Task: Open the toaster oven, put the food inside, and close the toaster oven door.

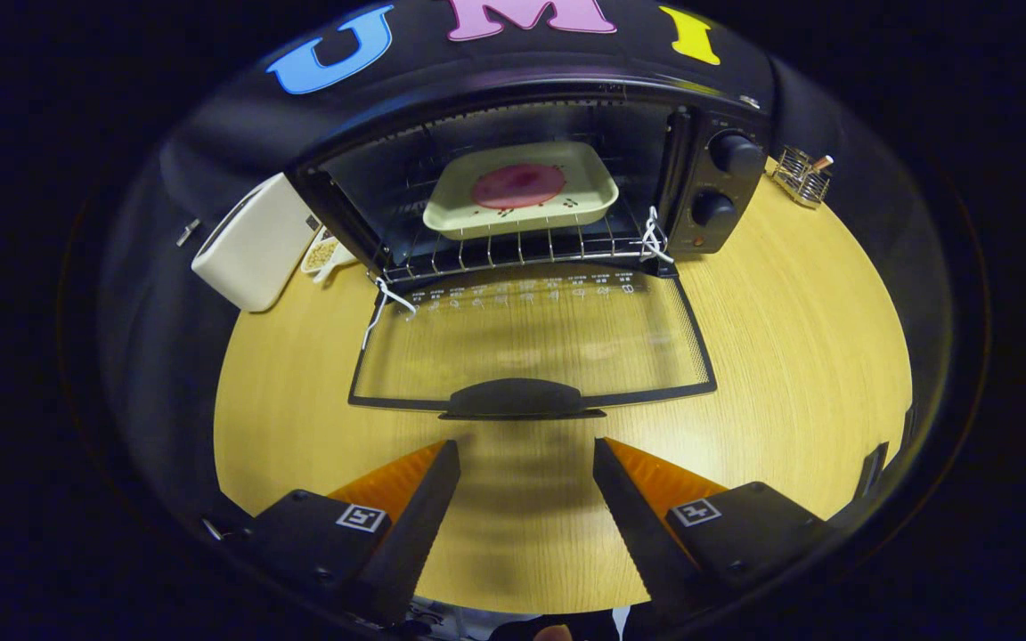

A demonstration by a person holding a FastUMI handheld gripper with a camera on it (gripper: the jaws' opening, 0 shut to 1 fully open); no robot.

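- The gripper [526, 463] hangs over the wooden bench [798, 356], its fingers [428, 499] spread apart and released, with nothing between them.
- The toaster oven [531, 178] stands at twelve o'clock from the fingers, its glass door [531, 343] dropped flat toward them.
- The door handle [522, 398] lies just ahead of the fingertips, apart from them.
- A tray [522, 189] sits on the wire rack [513, 249] inside the oven, carrying a round reddish slice of food [517, 185].
- Two knobs [734, 153] sit on the oven's panel at about one o'clock.
- White cords [386, 298] hang at both door hinges.
- A white box [255, 242] stands at ten o'clock beside the oven, with a small dish [323, 254] between them.
- A small wire holder [802, 175] sits on the bench at two o'clock, beyond the oven.
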